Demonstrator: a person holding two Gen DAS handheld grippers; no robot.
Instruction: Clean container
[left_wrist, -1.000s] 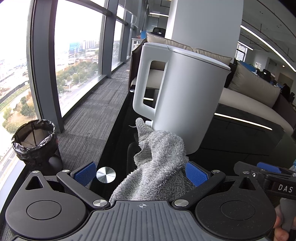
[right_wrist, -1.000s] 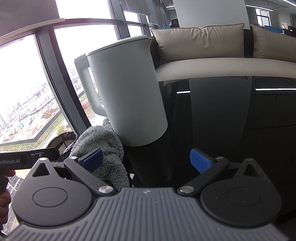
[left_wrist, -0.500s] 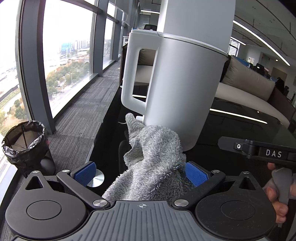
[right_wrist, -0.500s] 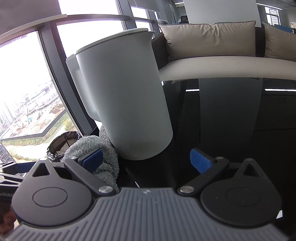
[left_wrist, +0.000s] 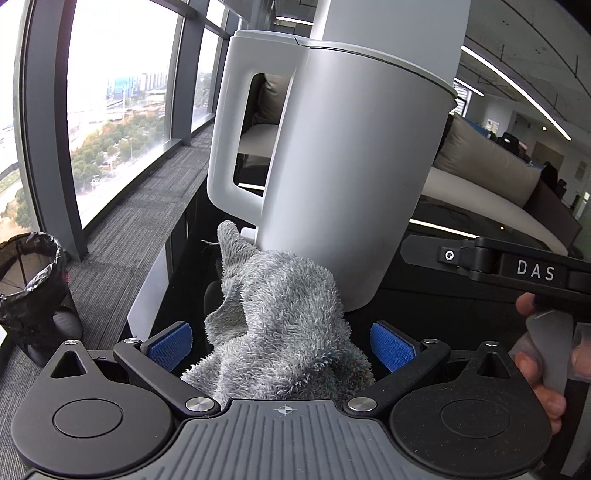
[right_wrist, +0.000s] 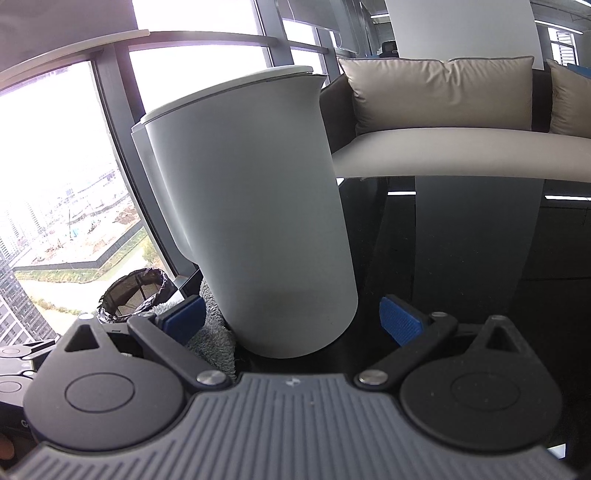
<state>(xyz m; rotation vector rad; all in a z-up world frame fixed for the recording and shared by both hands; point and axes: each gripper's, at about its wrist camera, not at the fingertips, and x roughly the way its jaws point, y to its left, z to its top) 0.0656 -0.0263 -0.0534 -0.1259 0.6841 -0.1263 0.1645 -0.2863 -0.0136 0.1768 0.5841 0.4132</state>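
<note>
container: the white lidded jug (left_wrist: 354, 177) is stood upright on the dark glossy table (right_wrist: 461, 258), handle toward the window.
left gripper (left_wrist: 280, 338): jaws are spread wide; the grey cloth (left_wrist: 280, 325) is bunched between them against the jug's base, not visibly clamped.
right gripper (right_wrist: 291, 314): jaws are parted around the jug's lower wall, nothing is held.
step: the jug should be steadied low before the cloth is pressed on.
surroundings: a lined bin (left_wrist: 31, 280) is stood on the floor, well apart; a sofa (right_wrist: 443, 110) is seen behind.
obstruction: the handle may snag the cloth.

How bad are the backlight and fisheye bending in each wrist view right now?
Left wrist view: window bright but its outdoor scene readable; kettle evenly lit and sharp; window frames bow at the edge. Right wrist view: window blown out up top with purple fringing; kettle face shaded; its sides lean and curve.
</note>
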